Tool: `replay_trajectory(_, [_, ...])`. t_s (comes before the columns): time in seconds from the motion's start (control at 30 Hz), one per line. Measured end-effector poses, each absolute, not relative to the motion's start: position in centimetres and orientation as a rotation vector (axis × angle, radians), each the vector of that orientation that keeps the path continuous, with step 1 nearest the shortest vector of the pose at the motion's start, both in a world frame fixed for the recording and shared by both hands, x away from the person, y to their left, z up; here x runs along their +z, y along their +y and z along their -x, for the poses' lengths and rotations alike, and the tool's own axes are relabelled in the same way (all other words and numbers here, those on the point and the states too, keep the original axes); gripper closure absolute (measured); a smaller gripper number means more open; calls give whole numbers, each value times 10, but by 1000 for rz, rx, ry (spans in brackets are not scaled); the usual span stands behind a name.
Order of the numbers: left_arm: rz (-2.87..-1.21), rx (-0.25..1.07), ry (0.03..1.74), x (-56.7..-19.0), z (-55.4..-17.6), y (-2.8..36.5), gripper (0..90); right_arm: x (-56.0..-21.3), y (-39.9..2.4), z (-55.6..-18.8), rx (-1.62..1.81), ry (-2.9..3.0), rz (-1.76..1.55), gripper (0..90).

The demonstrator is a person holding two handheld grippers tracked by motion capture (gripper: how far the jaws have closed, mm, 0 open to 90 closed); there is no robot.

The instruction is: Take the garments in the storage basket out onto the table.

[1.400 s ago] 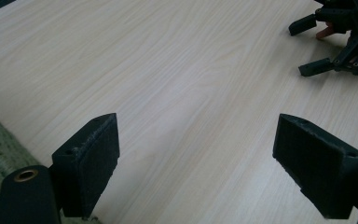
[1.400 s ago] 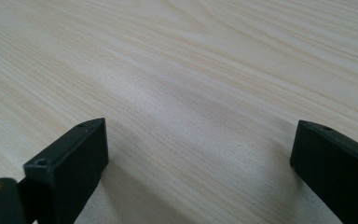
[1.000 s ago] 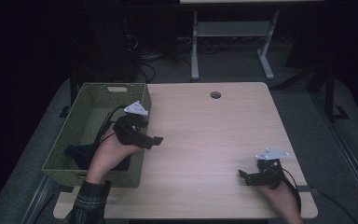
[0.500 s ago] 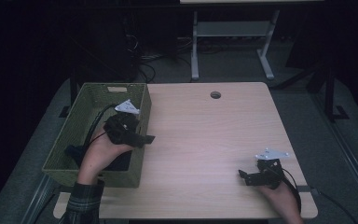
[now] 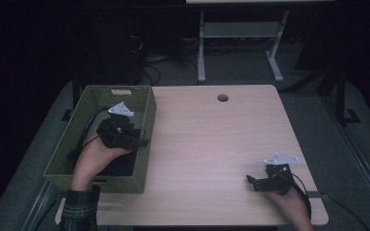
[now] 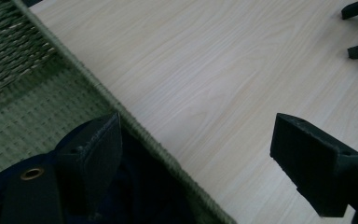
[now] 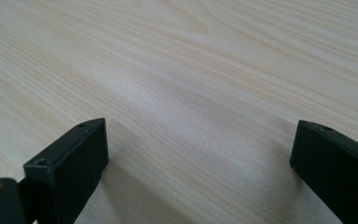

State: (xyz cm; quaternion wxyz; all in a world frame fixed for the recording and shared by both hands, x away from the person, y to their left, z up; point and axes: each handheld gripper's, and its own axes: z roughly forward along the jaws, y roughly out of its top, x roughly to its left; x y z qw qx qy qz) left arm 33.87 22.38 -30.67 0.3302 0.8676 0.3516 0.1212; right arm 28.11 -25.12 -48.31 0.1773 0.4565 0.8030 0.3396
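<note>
We are holding the left gripper (image 5: 142,142) over the right wall of the green basket (image 5: 144,124) at nine o'clock on the table (image 5: 212,139), its jaws gaping wide and straddling the rim. A dark cloth (image 6: 144,196) is lying inside the basket, just below that gripper. Our right gripper (image 5: 251,182) is resting at five o'clock, jaws spread apart over bare wood.
</note>
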Motion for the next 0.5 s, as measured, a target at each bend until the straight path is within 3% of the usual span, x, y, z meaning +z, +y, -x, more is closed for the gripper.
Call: replay_trajectory(0.5, [-2294, 361, 998, -305, -337, 248, 164, -483, -251, -281, 961, 2272, -1292, 38])
